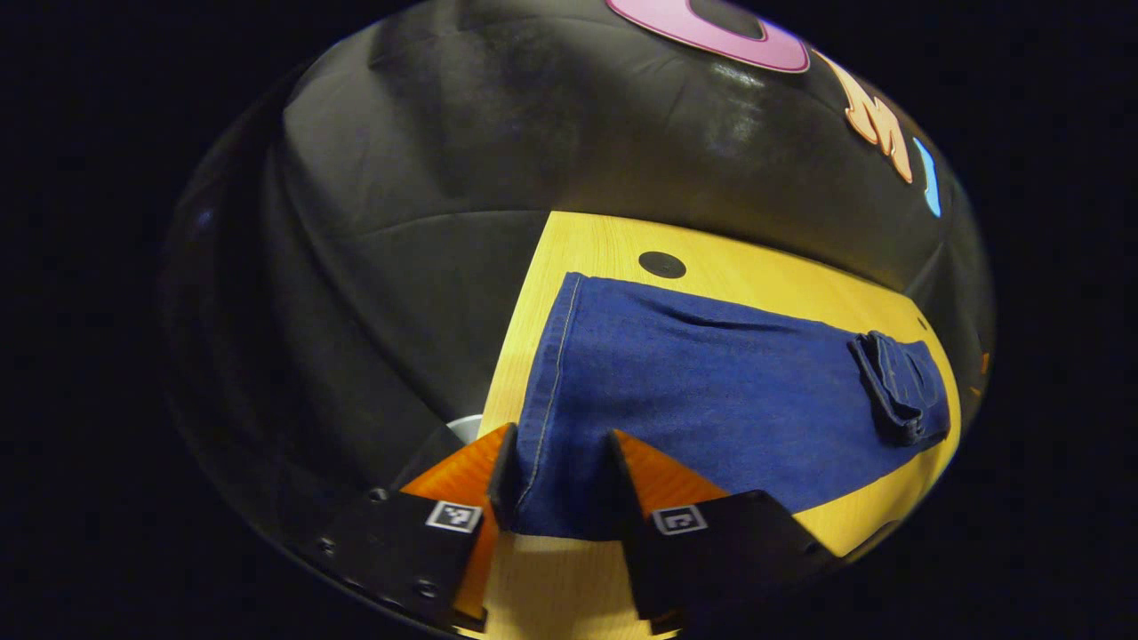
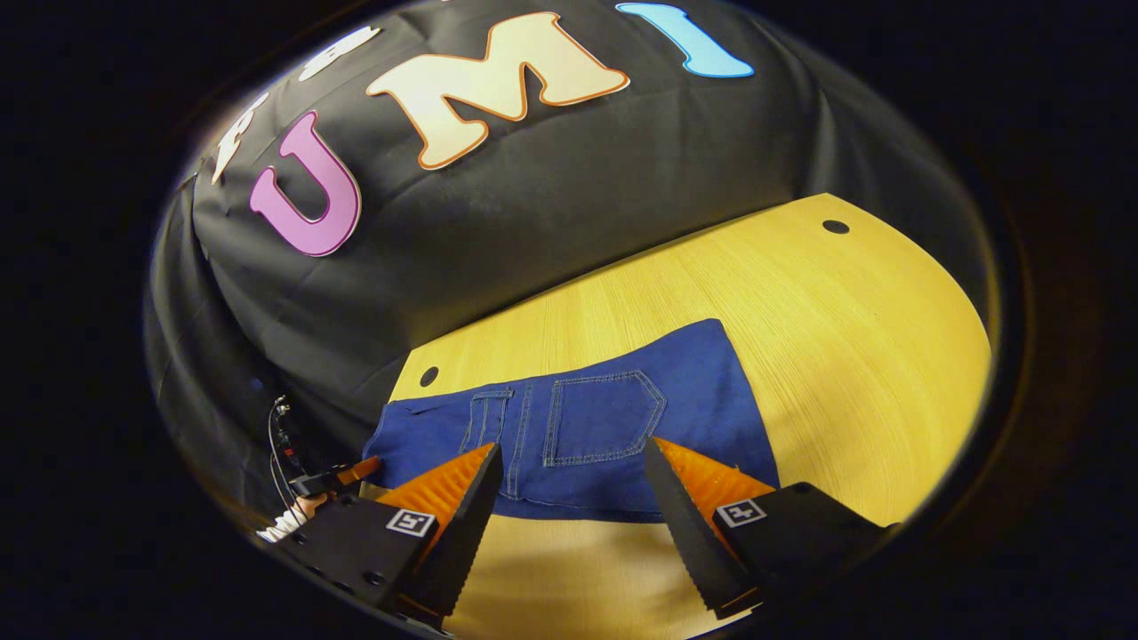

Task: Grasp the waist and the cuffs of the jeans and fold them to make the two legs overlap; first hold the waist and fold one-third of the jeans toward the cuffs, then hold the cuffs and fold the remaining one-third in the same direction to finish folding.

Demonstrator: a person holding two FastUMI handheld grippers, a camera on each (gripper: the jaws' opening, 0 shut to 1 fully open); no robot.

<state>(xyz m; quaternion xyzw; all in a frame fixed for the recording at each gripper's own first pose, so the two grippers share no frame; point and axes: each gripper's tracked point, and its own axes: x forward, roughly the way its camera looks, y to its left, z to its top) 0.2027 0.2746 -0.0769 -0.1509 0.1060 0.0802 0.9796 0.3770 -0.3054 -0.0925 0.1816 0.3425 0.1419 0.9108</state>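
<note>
Dark blue denim jeans [image 1: 711, 391] spread flat on the yellow wood-grain bench [image 1: 613, 244], legs laid one over the other in a single long band. Seen from the left gripper view: stitched hem edge of the cuffs nearest the camera, waist end far off to the right with a bunched fold of cloth on top. Left gripper [image 1: 551, 476] at the cuff end, fingers narrowly apart with the denim edge lying between them; whether both press on the cloth cannot be told. Round black grommet [image 1: 662, 264] in the bench just beyond the far edge of the jeans.

Seen from the right gripper view: waist end of the jeans [image 2: 578, 427] with a stitched back pocket [image 2: 605, 418] facing up. Right gripper [image 2: 573, 484] spread wide, hovering over the near edge of the waist, fingertips on either side of the pocket. Left gripper [image 2: 333, 480] and a gloved hand [image 2: 289, 520] small at far left, beside the other end of the jeans.
</note>
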